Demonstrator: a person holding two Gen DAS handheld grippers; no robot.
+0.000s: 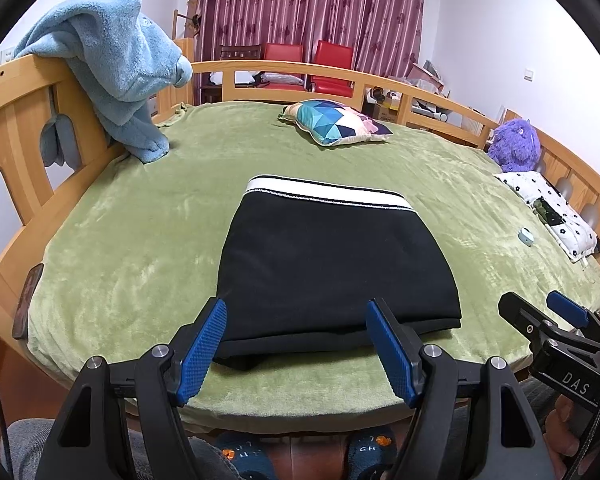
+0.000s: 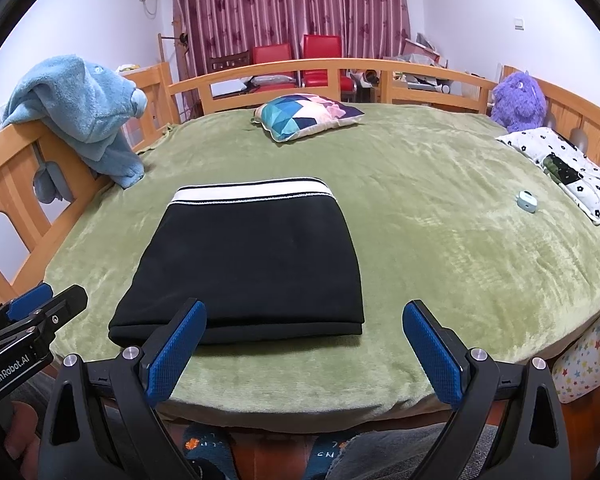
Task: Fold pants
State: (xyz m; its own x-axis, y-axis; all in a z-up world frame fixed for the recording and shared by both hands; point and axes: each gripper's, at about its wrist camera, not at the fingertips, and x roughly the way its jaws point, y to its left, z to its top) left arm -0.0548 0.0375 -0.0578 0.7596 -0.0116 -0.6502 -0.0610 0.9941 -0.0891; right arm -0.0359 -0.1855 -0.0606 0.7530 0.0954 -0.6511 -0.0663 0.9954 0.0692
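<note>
The black pants (image 1: 332, 260) lie folded into a flat rectangle on the green bedspread (image 1: 140, 240), with the white waistband at the far end. They also show in the right wrist view (image 2: 248, 264). My left gripper (image 1: 296, 312) is open and empty, just above the near folded edge. My right gripper (image 2: 304, 316) is open and empty, at the near right corner of the pants. Each gripper shows in the other's view: the right one (image 1: 540, 308) at the right edge, the left one (image 2: 52, 296) at the left edge.
A wooden rail (image 1: 340, 72) rings the bed. A blue plush towel (image 1: 112, 60) hangs over the left rail. A colourful cushion (image 2: 304, 114), a purple plush toy (image 2: 518, 96), a flowered pillow (image 2: 572, 168) and a small blue object (image 2: 526, 201) lie on the bed.
</note>
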